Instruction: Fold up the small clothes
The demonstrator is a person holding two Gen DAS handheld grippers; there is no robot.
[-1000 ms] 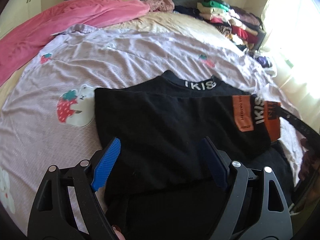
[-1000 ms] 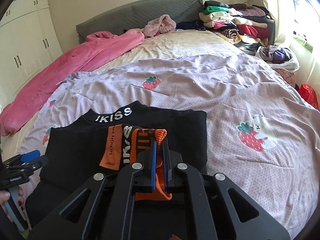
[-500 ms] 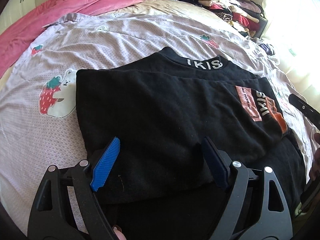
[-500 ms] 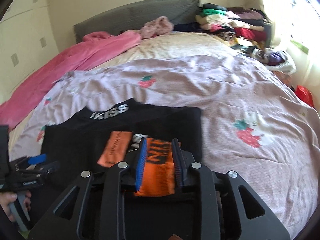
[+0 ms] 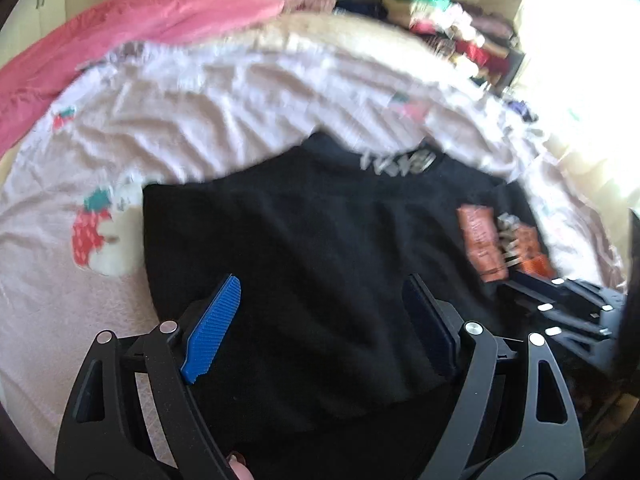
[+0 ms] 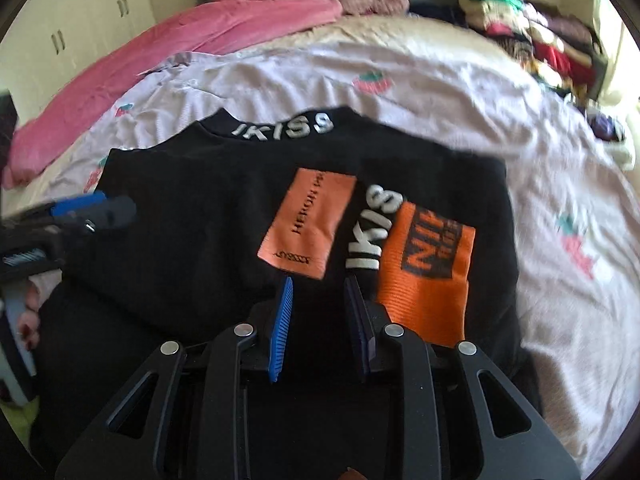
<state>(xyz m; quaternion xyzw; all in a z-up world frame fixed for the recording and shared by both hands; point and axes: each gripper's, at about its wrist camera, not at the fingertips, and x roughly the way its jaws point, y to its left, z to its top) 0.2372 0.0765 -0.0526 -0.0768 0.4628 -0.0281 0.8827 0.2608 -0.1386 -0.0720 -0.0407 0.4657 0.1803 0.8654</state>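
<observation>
On a bed spread with a lilac strawberry-print quilt [image 6: 460,92], a black sweatshirt [image 6: 208,208] lay partly folded, its lettered collar [image 6: 288,128] toward the headboard and one sleeve drawn across the body so that the orange cuff [image 6: 424,280] and an orange sewn patch [image 6: 308,224] faced up. The left tongs [image 5: 320,304] hovered over the garment's near left part with the blue pads standing wide and nothing between them. The right tongs [image 6: 320,312] stood narrowly parted just short of the folded sleeve, gripping nothing, with the cuff lying free beside the right-hand finger. The knit looked soft, limp and fairly thick; it would likely sag and drape wherever it was lifted, and the stacked layers could slide on one another rather than move as one piece. It appeared light enough for a pinch at an edge, and in no way fragile. A sound hold would probably be at the doubled hem nearest the person, one pair of tongs near each lower corner, taking all layers at once so the sleeve did not slip out as the bottom was carried up toward the collar. The ribbed cuff and collar seemed the firmest parts. A pink blanket [image 6: 168,40] and a heap of folded clothes [image 6: 532,28] sat well apart at the far side.
</observation>
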